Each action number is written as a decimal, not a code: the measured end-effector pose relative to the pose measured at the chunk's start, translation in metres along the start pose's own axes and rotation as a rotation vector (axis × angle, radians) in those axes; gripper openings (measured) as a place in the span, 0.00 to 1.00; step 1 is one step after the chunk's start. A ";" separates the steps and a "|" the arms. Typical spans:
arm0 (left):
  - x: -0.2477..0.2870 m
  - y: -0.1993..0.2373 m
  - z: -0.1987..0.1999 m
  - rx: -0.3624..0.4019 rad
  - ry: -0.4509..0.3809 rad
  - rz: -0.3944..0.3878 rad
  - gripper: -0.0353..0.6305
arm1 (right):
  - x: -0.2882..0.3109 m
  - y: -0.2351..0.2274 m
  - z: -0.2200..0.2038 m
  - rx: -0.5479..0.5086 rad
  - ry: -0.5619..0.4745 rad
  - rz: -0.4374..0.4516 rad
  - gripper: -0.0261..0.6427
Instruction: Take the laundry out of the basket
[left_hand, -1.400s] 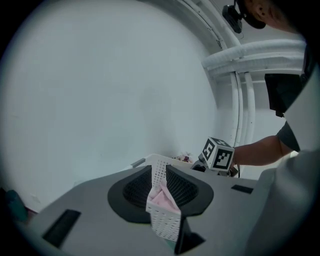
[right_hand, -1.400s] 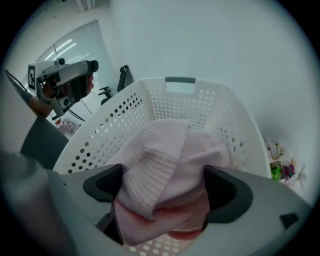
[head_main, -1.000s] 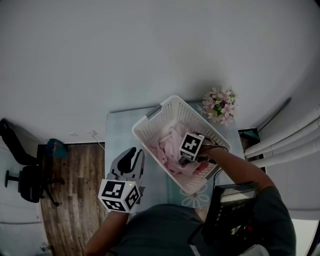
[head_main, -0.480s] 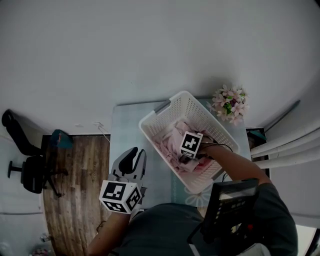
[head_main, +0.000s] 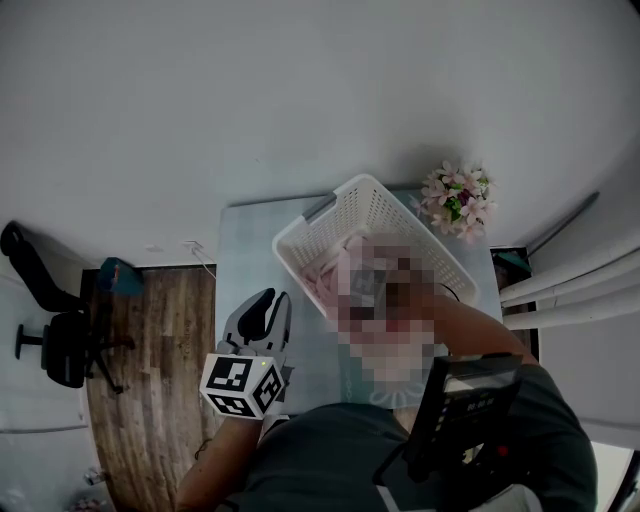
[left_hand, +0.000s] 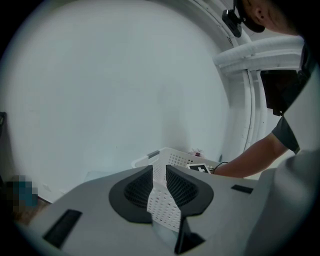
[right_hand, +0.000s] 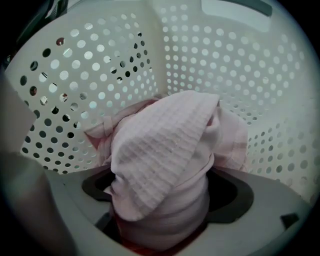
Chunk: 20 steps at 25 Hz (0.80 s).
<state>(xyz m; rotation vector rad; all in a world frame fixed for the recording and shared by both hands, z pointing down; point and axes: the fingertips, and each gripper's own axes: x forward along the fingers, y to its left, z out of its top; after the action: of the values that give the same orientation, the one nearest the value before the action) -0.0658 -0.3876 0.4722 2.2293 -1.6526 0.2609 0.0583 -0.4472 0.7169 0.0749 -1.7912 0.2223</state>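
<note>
A white perforated laundry basket (head_main: 300, 235) stands on a pale table, with pink laundry (head_main: 322, 280) inside it. In the right gripper view, my right gripper (right_hand: 160, 212) is down inside the basket (right_hand: 100, 75). It is shut on a bunched pink waffle-weave cloth (right_hand: 165, 150), which bulges up between the jaws. A mosaic patch hides this gripper in the head view. My left gripper (head_main: 262, 312) hovers left of the basket, over the table's near left edge, shut on nothing. From its own view I see the left gripper (left_hand: 159, 175) with the basket (left_hand: 175, 157) ahead of it.
A pot of pink flowers (head_main: 457, 200) stands at the table's far right corner behind the basket. The table (head_main: 240, 260) backs onto a white wall. Wooden floor (head_main: 150, 380) and a black office chair (head_main: 55, 350) lie to the left. A dark device (head_main: 465, 400) hangs at the person's chest.
My right gripper has stayed down in the basket at the pink laundry. The left gripper has hardly moved. The head view shifted a little.
</note>
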 end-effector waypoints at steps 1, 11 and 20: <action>0.001 0.001 0.000 -0.001 0.002 0.001 0.17 | 0.001 -0.001 0.000 0.001 0.006 -0.009 0.81; 0.001 -0.002 -0.006 -0.004 0.013 -0.018 0.17 | 0.002 -0.005 0.006 -0.058 -0.021 -0.047 0.78; -0.023 -0.001 0.011 0.010 -0.041 -0.041 0.17 | -0.020 -0.005 0.005 0.018 -0.078 -0.173 0.46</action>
<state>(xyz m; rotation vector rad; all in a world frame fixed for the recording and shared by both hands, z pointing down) -0.0723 -0.3714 0.4544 2.2881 -1.6272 0.2147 0.0591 -0.4544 0.6974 0.2536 -1.8491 0.1124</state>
